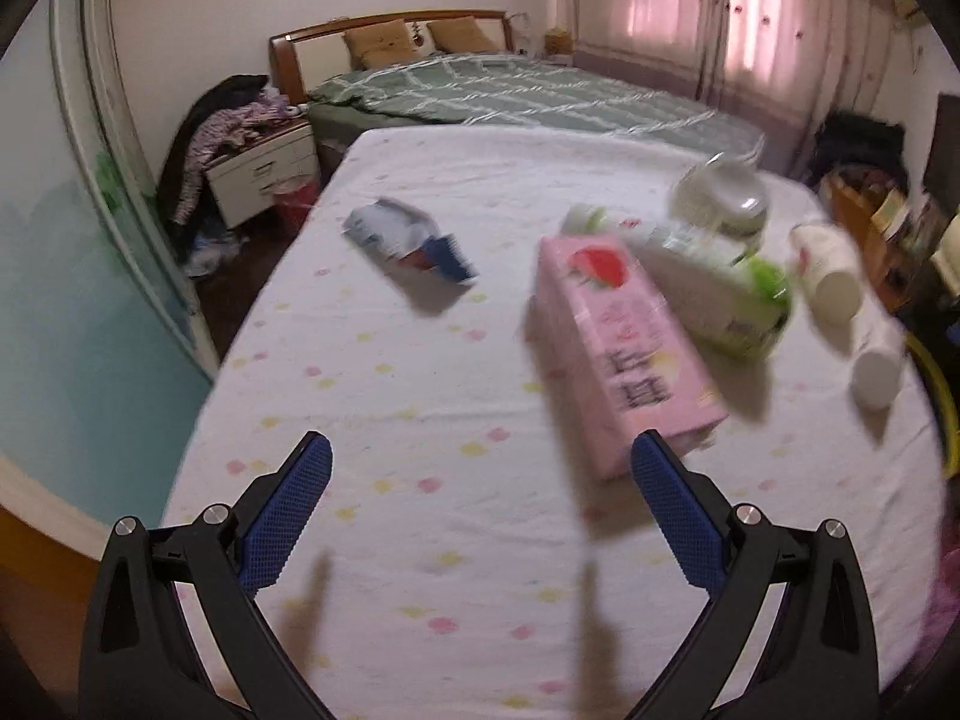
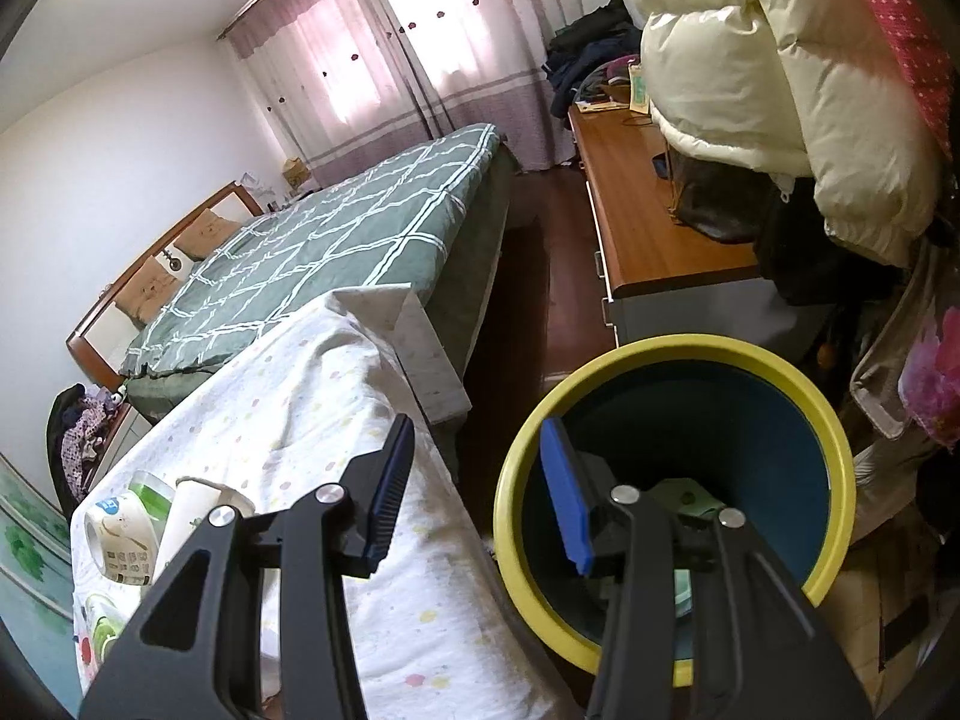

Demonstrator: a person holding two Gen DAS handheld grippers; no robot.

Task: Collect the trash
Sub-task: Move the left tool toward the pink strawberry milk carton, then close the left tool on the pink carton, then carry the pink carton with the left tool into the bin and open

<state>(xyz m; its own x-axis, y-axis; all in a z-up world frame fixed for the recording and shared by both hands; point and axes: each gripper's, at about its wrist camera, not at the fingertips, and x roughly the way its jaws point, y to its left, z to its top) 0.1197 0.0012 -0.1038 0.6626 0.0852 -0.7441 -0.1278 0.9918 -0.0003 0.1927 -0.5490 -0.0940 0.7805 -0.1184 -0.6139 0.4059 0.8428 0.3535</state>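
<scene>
In the left wrist view my left gripper (image 1: pixel 480 492) is open and empty above a table with a white dotted cloth (image 1: pixel 420 396). A pink carton (image 1: pixel 624 354) lies just ahead of its right finger. Behind the carton are a green-and-white carton (image 1: pixel 714 288), a clear cup (image 1: pixel 723 198), two white bottles (image 1: pixel 831 273) and a blue-and-white wrapper (image 1: pixel 408 240). In the right wrist view my right gripper (image 2: pixel 480 492) is open and empty at the near rim of a yellow-rimmed blue bin (image 2: pixel 678 480) beside the table. Some pale trash (image 2: pixel 690 501) lies inside the bin.
A bed with a green checked quilt (image 2: pixel 336 240) stands behind the table. A wooden dresser (image 2: pixel 654 222) and hanging coats (image 2: pixel 780 60) are right of the bin. A nightstand with clothes (image 1: pixel 258 162) stands at the far left. A white cup and bottle (image 2: pixel 126 528) sit on the table's edge.
</scene>
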